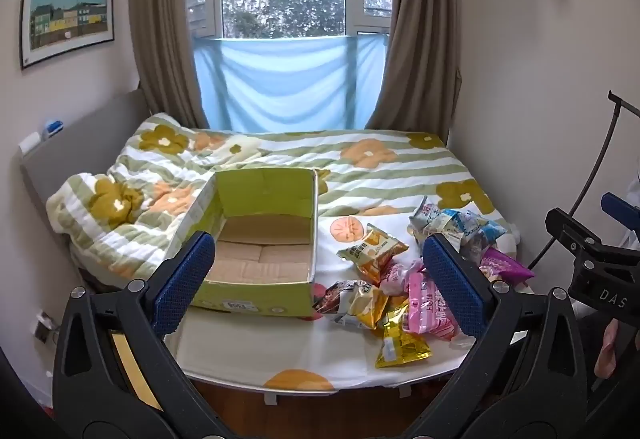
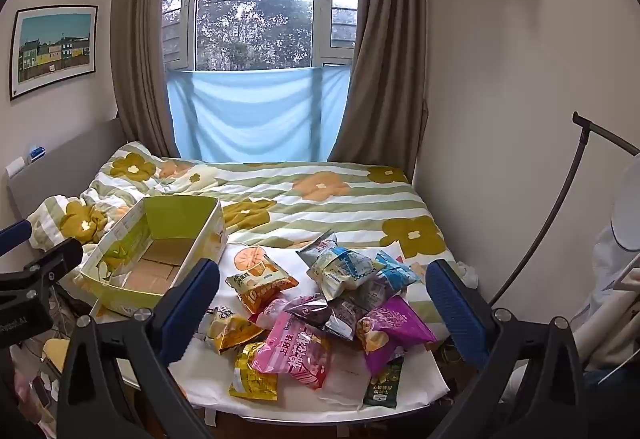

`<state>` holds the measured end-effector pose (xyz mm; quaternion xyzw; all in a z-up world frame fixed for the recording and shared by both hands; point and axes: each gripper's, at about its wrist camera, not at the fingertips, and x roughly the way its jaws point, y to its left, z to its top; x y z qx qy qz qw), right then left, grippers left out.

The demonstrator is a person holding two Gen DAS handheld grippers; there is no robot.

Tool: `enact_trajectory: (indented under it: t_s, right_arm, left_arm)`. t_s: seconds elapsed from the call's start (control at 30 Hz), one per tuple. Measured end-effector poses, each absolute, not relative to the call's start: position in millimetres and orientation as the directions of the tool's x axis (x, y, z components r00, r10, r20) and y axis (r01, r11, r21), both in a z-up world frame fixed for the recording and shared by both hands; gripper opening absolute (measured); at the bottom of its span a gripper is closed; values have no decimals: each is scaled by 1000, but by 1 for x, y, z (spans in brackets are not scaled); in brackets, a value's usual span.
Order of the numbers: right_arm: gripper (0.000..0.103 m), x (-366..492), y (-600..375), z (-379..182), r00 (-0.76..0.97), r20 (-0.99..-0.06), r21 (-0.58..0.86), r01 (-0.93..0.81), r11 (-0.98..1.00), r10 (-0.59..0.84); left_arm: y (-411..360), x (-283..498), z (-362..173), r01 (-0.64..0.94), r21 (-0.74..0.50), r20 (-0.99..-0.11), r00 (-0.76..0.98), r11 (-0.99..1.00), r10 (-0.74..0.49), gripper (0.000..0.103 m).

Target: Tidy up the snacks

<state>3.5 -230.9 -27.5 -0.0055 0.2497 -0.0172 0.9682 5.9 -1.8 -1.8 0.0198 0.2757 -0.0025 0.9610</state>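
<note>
Snack packets in crinkly foil and plastic (image 2: 320, 319) lie heaped on the near right part of the bed (image 2: 320, 207), on its white sheet close to the foot edge. Nearest in the heap are a yellow foil packet (image 2: 254, 375) and a dark green packet (image 2: 384, 387); a pink packet with red lettering (image 2: 294, 351) lies just behind them, a purple packet (image 2: 394, 327) to its right, and an orange packet (image 2: 262, 285) and pale blue packets (image 2: 360, 271) at the far side.

Both tools hover short of the bed edge with nothing between their blue pads: the left tool (image 1: 320, 279) stands spread wide in front of the box, and the right tool (image 2: 322, 307) stands spread wide in front of the heap.

Left of the snacks, an open green cardboard box with a plain brown floor (image 1: 260, 239) sits on the bed, holding nothing. Behind it lies a rumpled green-striped quilt with yellow and orange flowers (image 1: 160, 175). Farther back hang brown curtains (image 1: 160, 39), a light blue cloth (image 1: 288, 83) across the lower window, and a framed picture of coloured houses (image 1: 66, 17) on the left wall.
</note>
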Motion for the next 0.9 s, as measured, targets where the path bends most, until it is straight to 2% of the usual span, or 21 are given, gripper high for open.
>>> enact_trajectory:
  t_s: [0.1, 0.2, 0.9]
  right_arm:
    - [103, 3, -231, -27, 873, -486, -22, 29, 999, -36]
    - [103, 4, -235, -29, 868, -496, -13, 30, 999, -33]
    - [103, 4, -228, -35, 857, -512, -21, 50, 999, -53]
  left_arm:
    - [-5, 15, -3, 7, 38, -545, 838, 999, 15, 103]
    - [-1, 3, 0, 24, 18, -497, 867, 1000, -12, 103]
    - [1, 5, -8, 3, 11, -507, 862, 1000, 3, 103]
